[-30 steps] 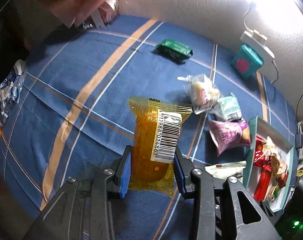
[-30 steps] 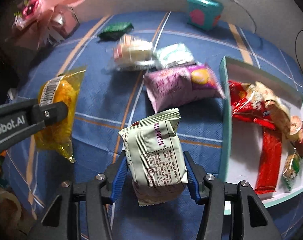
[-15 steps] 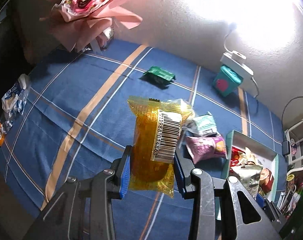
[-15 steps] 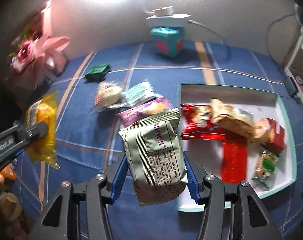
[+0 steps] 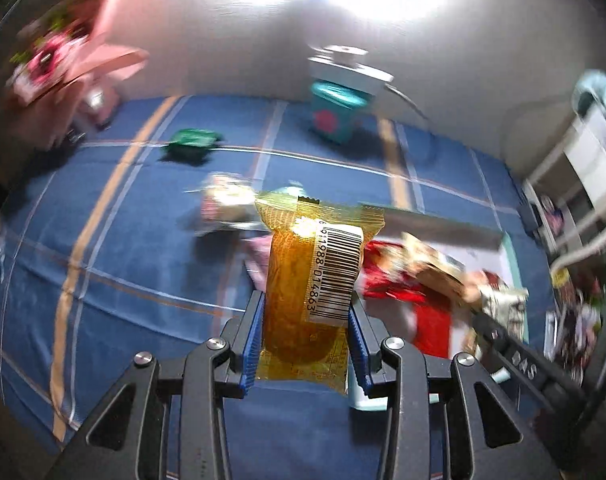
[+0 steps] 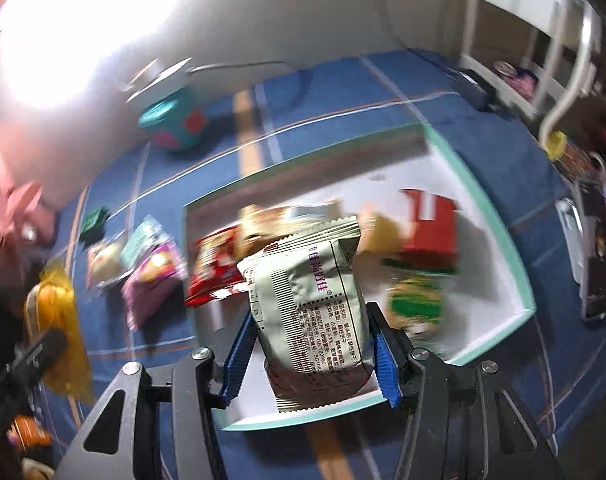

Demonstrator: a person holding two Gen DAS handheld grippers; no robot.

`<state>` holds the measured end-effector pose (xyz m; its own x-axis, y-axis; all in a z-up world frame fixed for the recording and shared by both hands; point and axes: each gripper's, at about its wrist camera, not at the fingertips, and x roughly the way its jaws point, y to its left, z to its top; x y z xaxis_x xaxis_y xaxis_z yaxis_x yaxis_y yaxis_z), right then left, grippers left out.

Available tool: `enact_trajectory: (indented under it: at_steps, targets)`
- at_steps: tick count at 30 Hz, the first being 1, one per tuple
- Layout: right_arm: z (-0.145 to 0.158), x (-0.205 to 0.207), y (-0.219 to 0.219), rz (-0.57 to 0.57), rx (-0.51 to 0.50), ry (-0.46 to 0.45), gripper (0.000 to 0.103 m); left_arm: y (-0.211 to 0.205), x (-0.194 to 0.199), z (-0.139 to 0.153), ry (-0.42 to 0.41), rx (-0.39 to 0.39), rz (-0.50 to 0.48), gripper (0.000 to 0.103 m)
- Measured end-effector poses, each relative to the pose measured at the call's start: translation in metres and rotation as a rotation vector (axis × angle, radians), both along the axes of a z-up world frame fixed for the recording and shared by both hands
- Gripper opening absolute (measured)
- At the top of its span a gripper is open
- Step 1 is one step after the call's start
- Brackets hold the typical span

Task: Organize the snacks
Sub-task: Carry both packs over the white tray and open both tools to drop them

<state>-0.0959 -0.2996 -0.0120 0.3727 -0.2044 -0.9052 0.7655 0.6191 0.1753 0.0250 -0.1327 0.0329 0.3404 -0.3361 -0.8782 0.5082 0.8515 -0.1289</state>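
Cloth covers the table [image 5: 143, 216]: blue, crossed by orange and white stripes, running back to a pale wall lit by a bright glare. Both views are blurred.

Nearest in the left wrist view, the left gripper [image 5: 305, 344] has its blue-padded fingers [image 5: 252, 344] closed on the lower part of a yellow snack packet [image 5: 303, 280], held clear of the table. The packet stands with its long axis running away from the camera, crimped end farthest, barcode label along its right side. The left gripper points toward the wall, over the cloth near the left edge of the tray.

In the right wrist view, the right gripper [image 6: 311, 348] has its fingers [image 6: 383, 368] clamped on a grey-green snack packet [image 6: 307, 304], printed back facing the camera, long axis pointing away and slightly tilted, crimped top farthest. The packet hangs above the near edge of a white tray [image 6: 499, 248] with a teal rim. This gripper points across the tray toward the table's far right corner.

Inside the tray lie a red packet [image 6: 211, 268], a red box [image 6: 431, 224], a green-wrapped item [image 6: 415, 304] and tan wrappers too smeared to tell apart.

Left of the tray, on the cloth, lie a purple packet [image 6: 151, 280], a pale mint packet [image 6: 143, 240] and a clear-wrapped snack [image 6: 99, 260]. Farther back lies a dark green packet [image 5: 193, 140]. Near the far edge stands a teal box [image 5: 335, 114] with a red spot, and just behind it a white power strip [image 5: 347, 64]. A pink bouquet [image 5: 63, 60] sits at the far left corner. A white rack [image 6: 543, 40] stands beyond the right edge.
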Motion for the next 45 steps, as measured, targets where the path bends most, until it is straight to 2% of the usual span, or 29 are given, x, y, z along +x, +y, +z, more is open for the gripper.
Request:
enact_trajectory:
  at_steps: [4, 7, 11, 16, 40, 41, 44, 45]
  targets:
    - [0.0, -0.025, -0.028, -0.09, 0.005, -0.006, 0.056, -0.034, -0.026, -0.007, 0.01, 0.014, -0.112, 0.04]
    - [0.003, -0.045, -0.047, -0.166, 0.004, -0.029, 0.056, -0.048, -0.036, -0.015, 0.041, 0.015, -0.161, 0.04]
    - [0.007, -0.064, -0.064, -0.225, -0.024, -0.035, 0.056, -0.06, -0.045, -0.023, 0.055, 0.021, -0.198, 0.04]
    - [0.001, -0.078, -0.082, -0.272, -0.014, -0.03, 0.056, -0.07, -0.05, -0.034, 0.066, 0.04, -0.212, 0.04]
    - [-0.034, -0.071, -0.096, -0.249, 0.019, -0.004, 0.057, -0.093, -0.055, -0.069, 0.078, 0.097, -0.243, 0.04]
    - [-0.034, -0.071, -0.096, -0.249, 0.019, -0.004, 0.058, -0.094, -0.056, -0.07, 0.081, 0.1, -0.244, 0.041]
    - [-0.036, -0.068, -0.098, -0.238, 0.025, 0.006, 0.058, -0.095, -0.057, -0.07, 0.087, 0.1, -0.244, 0.057]
    - [-0.036, -0.068, -0.098, -0.238, 0.025, 0.006, 0.059, -0.095, -0.057, -0.069, 0.087, 0.099, -0.246, 0.059]
